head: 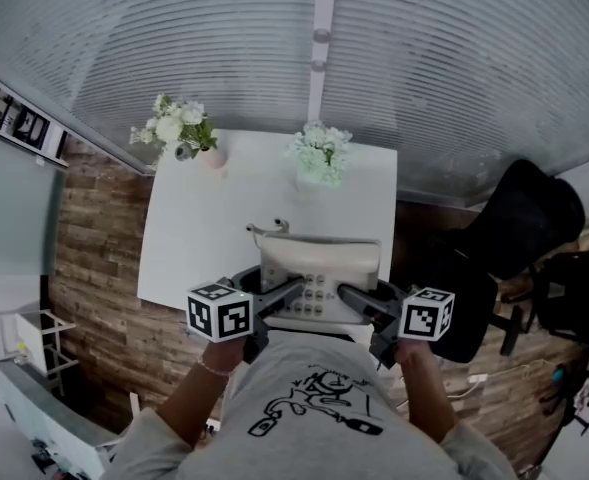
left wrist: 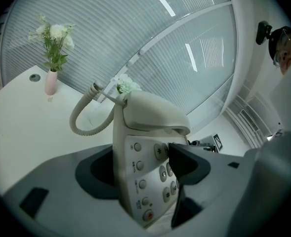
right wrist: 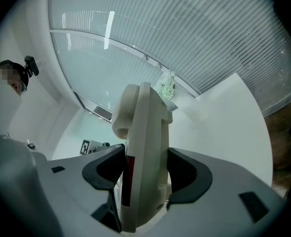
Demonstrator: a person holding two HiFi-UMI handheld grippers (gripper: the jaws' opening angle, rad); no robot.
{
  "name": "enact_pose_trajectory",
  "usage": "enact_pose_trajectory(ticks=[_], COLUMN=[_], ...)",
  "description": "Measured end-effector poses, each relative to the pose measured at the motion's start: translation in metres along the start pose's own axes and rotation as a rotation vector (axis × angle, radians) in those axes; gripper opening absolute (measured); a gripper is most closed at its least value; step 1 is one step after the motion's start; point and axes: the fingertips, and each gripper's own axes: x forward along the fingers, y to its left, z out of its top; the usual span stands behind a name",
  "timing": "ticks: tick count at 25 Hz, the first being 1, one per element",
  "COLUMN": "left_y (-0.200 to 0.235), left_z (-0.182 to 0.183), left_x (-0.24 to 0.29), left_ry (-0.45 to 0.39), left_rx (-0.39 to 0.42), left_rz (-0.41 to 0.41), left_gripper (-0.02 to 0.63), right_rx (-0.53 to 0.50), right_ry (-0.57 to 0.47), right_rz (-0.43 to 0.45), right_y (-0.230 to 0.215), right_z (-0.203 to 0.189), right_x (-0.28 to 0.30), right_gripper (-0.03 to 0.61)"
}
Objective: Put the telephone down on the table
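A cream-coloured plastic desk telephone [head: 319, 268] is hanging between the two grippers over the near edge of a white square table [head: 204, 238], directly in front of the person; no view is showing whether its base is touching the tabletop. The left gripper [head: 292, 290] is clamping the telephone's left side, its jaws standing wide around the body. In the left gripper view one dark pad is lying behind the base and the other is pressing on the keypad buttons. The right gripper [head: 349, 296] is gripping the opposite side. In the right gripper view the telephone [right wrist: 145, 147] is showing edge-on and upright between the two dark pads, which are closing on either face of it. The cream handset [left wrist: 152, 112] is sitting in its cradle at the top of the telephone, and a pale coiled cord [left wrist: 83, 117] is looping out from it over the table. At the far left corner of the table a small pink vase [head: 214, 156] is holding white flowers, and a pale green vase [head: 319, 163] with more white flowers is standing near the middle of the far edge, both well apart from the telephone. A black office chair [head: 519, 218] is standing on the wooden floor to the right of the table.
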Motion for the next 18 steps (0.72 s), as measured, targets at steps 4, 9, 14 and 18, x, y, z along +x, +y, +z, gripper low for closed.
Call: enact_pose_trajectory(ticks=[4, 9, 14, 18], left_y=[0.004, 0.006, 0.017, 0.026], left_z=[0.002, 0.005, 0.006, 0.004], left_x=[-0.001, -0.005, -0.004, -0.002], left_ry=[0.011, 0.027, 0.045, 0.058], left_rx=[-0.002, 0.003, 0.002, -0.009], left_rz=[-0.005, -0.011, -0.016, -0.017], left_gripper=[0.304, 0.304, 0.304, 0.304], right_rx=[0.003, 0.005, 0.014, 0.026], right_ry=[-0.003, -0.014, -0.013, -0.011], right_rz=[-0.004, -0.010, -0.022, -0.029], right_y=[0.000, 0.004, 0.000, -0.006], right_z=[0.001, 0.001, 0.000, -0.004], right_x=[0.005, 0.008, 0.017, 0.023], right_gripper=[0.281, 0.281, 0.281, 0.281])
